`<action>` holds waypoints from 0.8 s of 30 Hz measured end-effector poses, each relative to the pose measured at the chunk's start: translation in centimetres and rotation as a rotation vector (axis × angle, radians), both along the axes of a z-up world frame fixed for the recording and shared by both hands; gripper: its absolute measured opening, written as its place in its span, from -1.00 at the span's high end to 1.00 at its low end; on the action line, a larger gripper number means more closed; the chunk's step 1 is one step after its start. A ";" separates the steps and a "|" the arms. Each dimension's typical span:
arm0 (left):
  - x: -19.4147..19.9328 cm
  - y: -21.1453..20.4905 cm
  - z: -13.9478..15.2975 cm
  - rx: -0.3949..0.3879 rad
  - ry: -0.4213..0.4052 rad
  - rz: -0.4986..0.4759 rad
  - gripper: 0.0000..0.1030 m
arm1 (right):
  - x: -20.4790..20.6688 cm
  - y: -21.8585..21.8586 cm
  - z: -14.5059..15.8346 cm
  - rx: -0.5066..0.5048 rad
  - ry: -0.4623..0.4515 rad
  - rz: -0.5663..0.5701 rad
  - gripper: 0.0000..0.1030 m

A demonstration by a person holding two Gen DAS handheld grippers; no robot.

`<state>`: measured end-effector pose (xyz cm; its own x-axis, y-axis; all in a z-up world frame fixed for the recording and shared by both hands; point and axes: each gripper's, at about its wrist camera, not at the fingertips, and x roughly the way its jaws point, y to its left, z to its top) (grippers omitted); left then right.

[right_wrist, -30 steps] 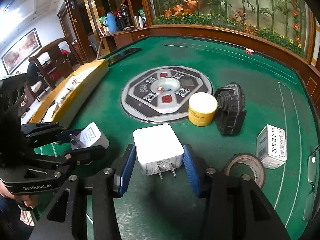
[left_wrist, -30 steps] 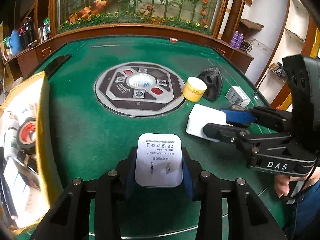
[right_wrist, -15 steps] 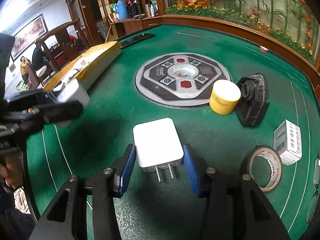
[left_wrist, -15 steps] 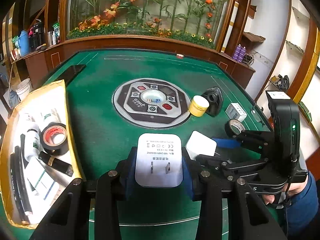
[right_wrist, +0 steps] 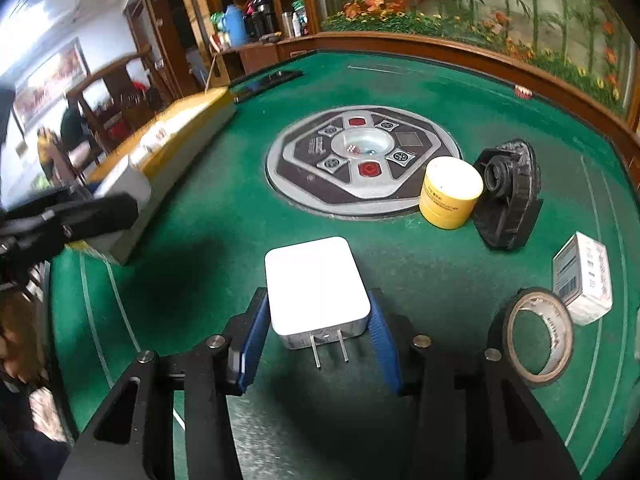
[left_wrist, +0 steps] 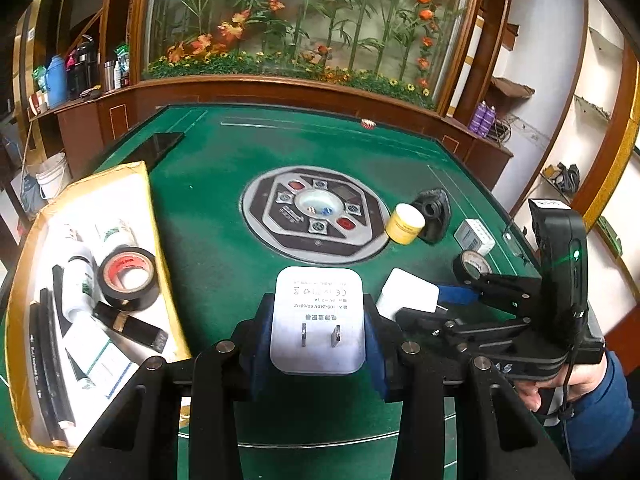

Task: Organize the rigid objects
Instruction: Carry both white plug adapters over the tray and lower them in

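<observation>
Right now two white plug chargers are each sitting in a tool: the left tool (left_wrist: 318, 338) is clenching one charger (left_wrist: 319, 318) between its blue pads (left_wrist: 262, 330), label and two prongs facing the camera, held up above the green worktop (left_wrist: 216, 240); the right tool (right_wrist: 318, 342) is gripping the other charger (right_wrist: 316, 286) by its sides, plain face up and prongs pointing back at the camera, low over the felt. In the left view that second charger (left_wrist: 408, 294) is showing just right of the first, with the right tool (left_wrist: 432, 308) and a hand in a blue sleeve (left_wrist: 600, 404) behind it. Left of the left tool an open yellow box (left_wrist: 150, 216) is lying on the worktop, holding a red-cored black tape roll (left_wrist: 127, 278), white tubes (left_wrist: 76, 280) and dark sticks. In the centre of the worktop a round grey control panel (right_wrist: 362, 160) is sitting flush. Beside its right edge a yellow jar (right_wrist: 450, 192) is standing upright, touching or nearly touching a black ribbed part (right_wrist: 510, 194). Nearer the right tool a roll of tape (right_wrist: 538, 336) is lying flat, just beside a small white barcoded box (right_wrist: 584, 278). The left tool (right_wrist: 120, 208) is appearing blurred at the left edge of the right view, near the yellow box (right_wrist: 180, 140).
</observation>
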<state>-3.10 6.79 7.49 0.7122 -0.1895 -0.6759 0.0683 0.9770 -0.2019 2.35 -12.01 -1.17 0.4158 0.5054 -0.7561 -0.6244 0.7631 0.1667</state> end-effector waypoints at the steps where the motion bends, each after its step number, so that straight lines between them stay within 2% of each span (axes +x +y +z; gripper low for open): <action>1: -0.2 0.4 0.3 -0.004 -0.008 0.006 0.18 | 0.2 -0.3 0.2 0.032 0.015 -0.009 0.10; 7: -1.0 4.5 1.6 -0.019 -0.045 0.082 0.18 | 0.3 -0.3 2.2 0.157 0.034 -0.046 0.10; 12: -1.6 9.6 1.8 -0.020 -0.048 0.182 0.17 | 0.0 3.0 4.0 0.184 0.031 -0.009 0.09; 19: -0.3 16.8 -0.4 -0.024 0.023 0.312 0.17 | 1.1 12.7 6.8 0.175 0.038 0.096 0.09; 24: 1.4 20.0 -2.7 -0.050 0.076 0.376 0.17 | 3.4 19.7 6.6 0.158 0.085 0.110 0.09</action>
<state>-1.71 26.84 4.82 0.6863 0.0413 -0.7261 -0.3100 0.9197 -0.2407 5.79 7.70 5.44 0.2897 0.6591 -0.6940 -0.6810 0.6515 0.3344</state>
